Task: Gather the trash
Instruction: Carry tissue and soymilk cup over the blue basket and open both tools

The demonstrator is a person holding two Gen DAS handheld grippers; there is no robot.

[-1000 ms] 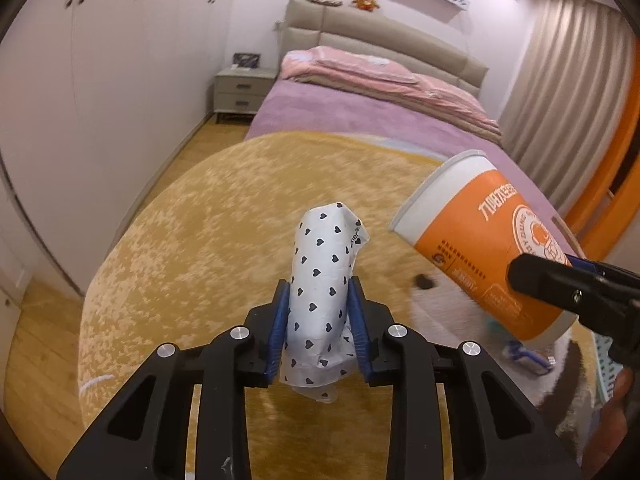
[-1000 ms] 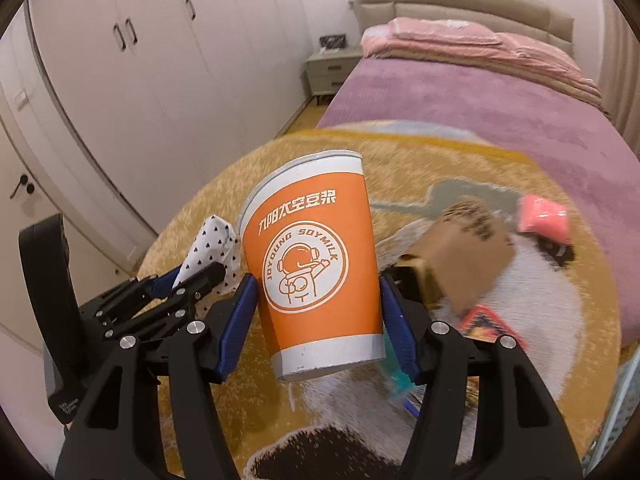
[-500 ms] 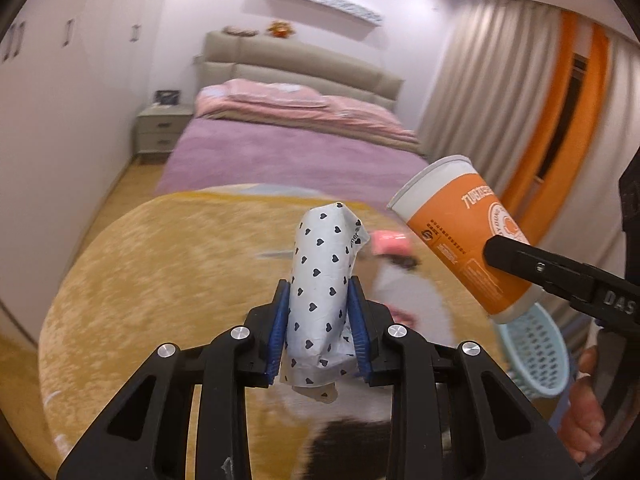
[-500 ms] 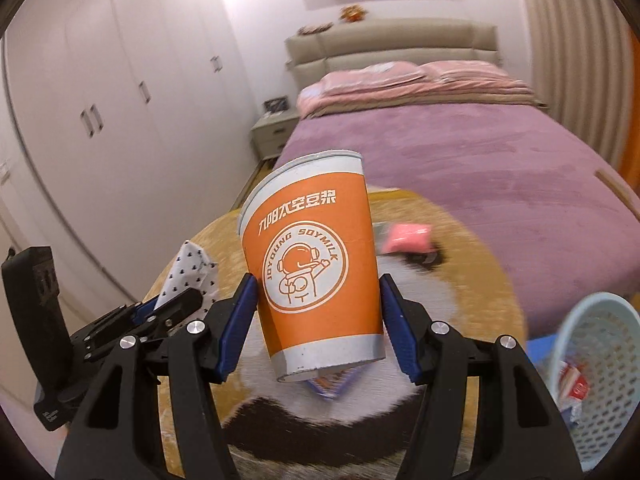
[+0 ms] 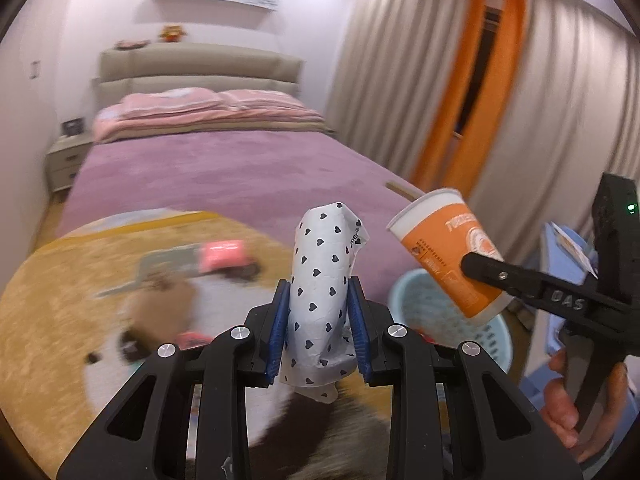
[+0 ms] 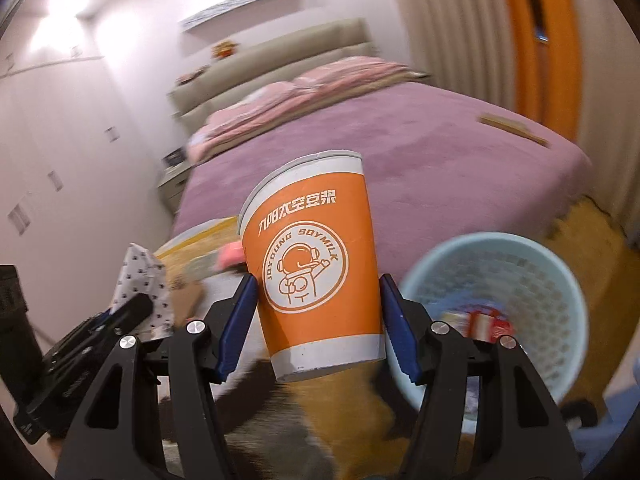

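"JOYOUNG SOYMILK" rings an astronaut logo on the orange cup – clamped by the right gripper; the left gripper grips a heart-dotted white wrapper

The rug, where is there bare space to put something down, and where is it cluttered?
The rug is bare on its yellow side toward the wall, left of the pink packet. The purple bed top is clear except for a flat strip near its corner. Scraps crowd the rug's white middle; the blue basket already holds trash.

Open basket mouth beside bed
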